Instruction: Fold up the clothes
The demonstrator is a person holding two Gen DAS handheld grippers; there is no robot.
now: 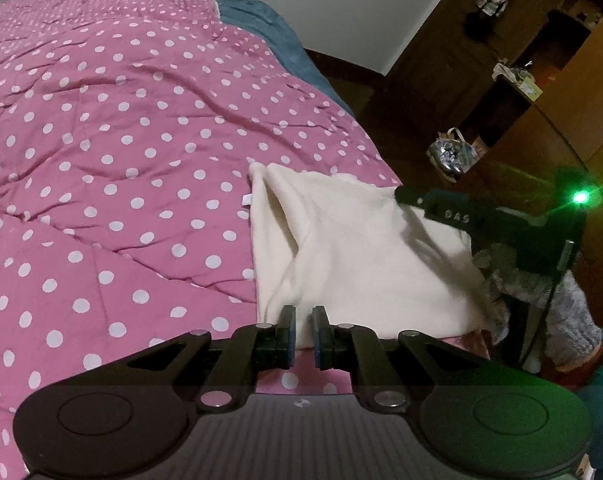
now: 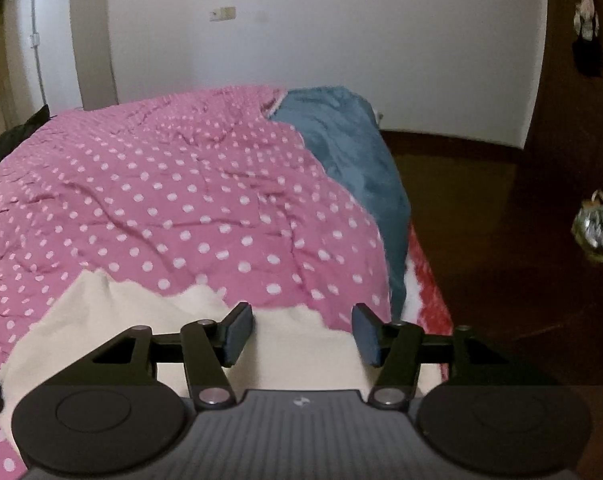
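Observation:
A cream fleece garment (image 1: 361, 256) lies partly folded on the pink polka-dot duvet (image 1: 113, 152), close to the bed's right edge. My left gripper (image 1: 304, 316) sits at the garment's near hem, its jaws drawn in to a narrow gap with the cream cloth between the pads. The right gripper (image 1: 405, 197) reaches in from the right over the garment's far right corner, held by a hand in a grey knit sleeve (image 1: 561, 312). In the right wrist view that gripper (image 2: 303, 332) stands wide open just above the cream garment (image 2: 113, 320), with nothing pinched.
A teal blanket (image 2: 353, 152) hangs over the far right side of the bed, and red-and-white fabric (image 2: 425, 280) shows at the bed edge. Beyond it lie a dark wood floor (image 2: 481, 220), a wardrobe (image 1: 581, 92) and a patterned bag (image 1: 451, 154). A white wall stands behind.

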